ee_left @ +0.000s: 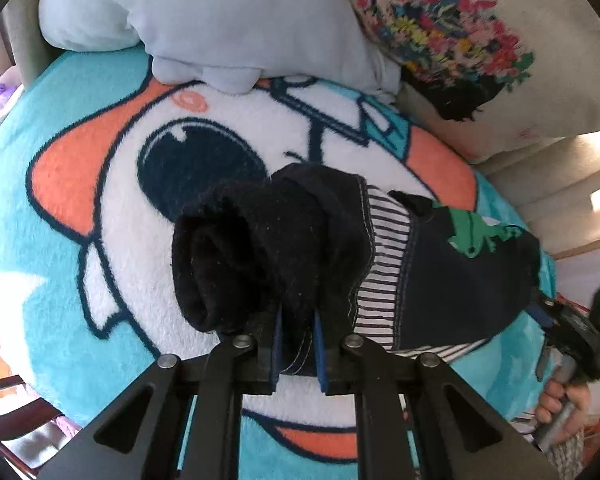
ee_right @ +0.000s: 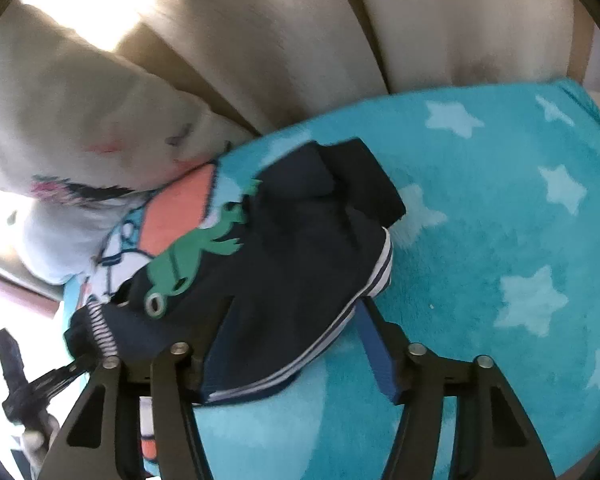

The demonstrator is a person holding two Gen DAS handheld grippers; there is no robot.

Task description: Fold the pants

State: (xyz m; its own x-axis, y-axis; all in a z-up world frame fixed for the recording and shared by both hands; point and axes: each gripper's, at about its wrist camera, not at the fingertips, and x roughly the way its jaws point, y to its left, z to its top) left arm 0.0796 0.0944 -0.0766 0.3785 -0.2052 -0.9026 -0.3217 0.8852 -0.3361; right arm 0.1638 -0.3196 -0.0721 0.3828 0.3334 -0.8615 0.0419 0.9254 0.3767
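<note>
The pants point(ee_left: 440, 280) are small dark navy ones with a green frog print and a striped lining, lying bunched up on a fuzzy teal blanket point(ee_left: 60, 220) with a big cartoon face and pale stars on it. The blanket covers a beige couch point(ee_right: 440, 40).

The left gripper point(ee_left: 296, 344) is pinched down narrow on a fold of the dark fabric, blue pads pressing it from both sides. The fleecy inside of the pants rolls up into a black lump right in front of that claw, so whatever blanket is under there is hidden, and how the legs lie is hard to make out.

The right gripper point(ee_right: 300, 344) sits about half wide around the striped hem end of the pants. The fabric drapes over the left blue pad and mostly hides it. The right pad stands just clear of the cloth, so it doesn't read as a firm clamp, more like the pants sitting between the jaws. That view is motion-blurred too, so the edges are mushy.

In the left view, the other gripper is cut off at the right edge, with only part of a hand point(ee_left: 560, 404) showing below it. A light blue pillow point(ee_left: 220, 20) and a floral cushion point(ee_left: 460, 40) sit at the back, both cropped by the fisheye rim.
</note>
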